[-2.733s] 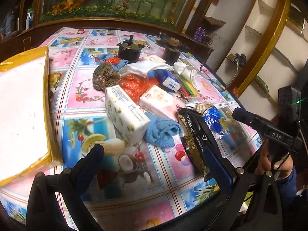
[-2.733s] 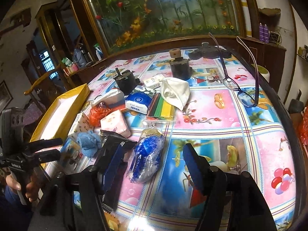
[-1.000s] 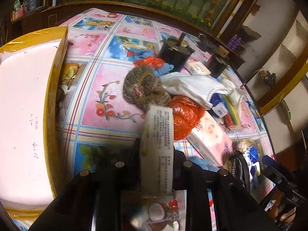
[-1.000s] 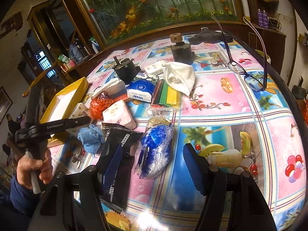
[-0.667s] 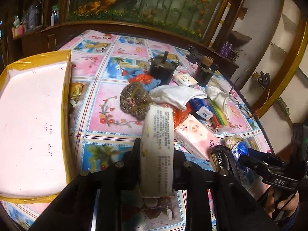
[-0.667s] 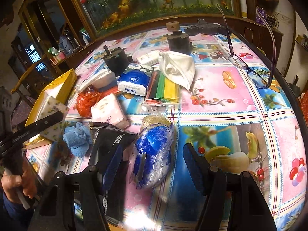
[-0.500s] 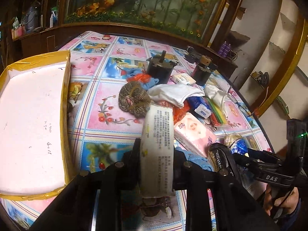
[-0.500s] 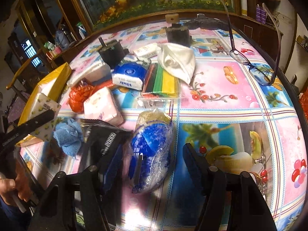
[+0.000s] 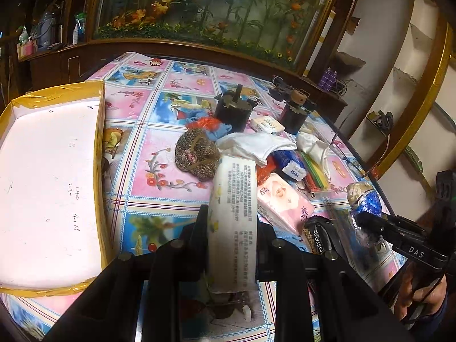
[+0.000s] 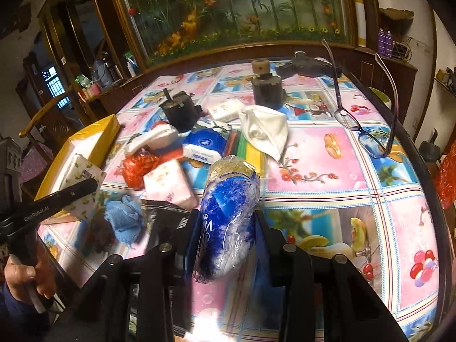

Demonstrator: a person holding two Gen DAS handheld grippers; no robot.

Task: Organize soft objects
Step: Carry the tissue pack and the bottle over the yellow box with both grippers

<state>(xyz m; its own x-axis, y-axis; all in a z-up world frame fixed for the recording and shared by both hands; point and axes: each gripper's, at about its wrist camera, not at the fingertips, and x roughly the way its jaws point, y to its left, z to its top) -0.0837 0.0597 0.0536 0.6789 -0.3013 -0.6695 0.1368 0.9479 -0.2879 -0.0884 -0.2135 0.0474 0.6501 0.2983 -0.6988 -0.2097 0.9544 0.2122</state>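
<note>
Right wrist view: our right gripper (image 10: 226,229), spread a moment ago, is closing around the blue bag (image 10: 228,216), now raised off the near table. Our left gripper (image 9: 232,228) pinches the tissue pack (image 9: 232,219), lifted right of the tray (image 9: 101,171); both can go there.

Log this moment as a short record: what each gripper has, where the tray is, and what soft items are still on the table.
left gripper: shut on white lemon-print tissue pack
right gripper: jaws closing around blue-and-clear plastic bag
yellow-edged white foam tray: holds nothing visible
still on fruit-print tablecloth: pink tissue pack, light blue cloth, orange mesh bag, white cloth
</note>
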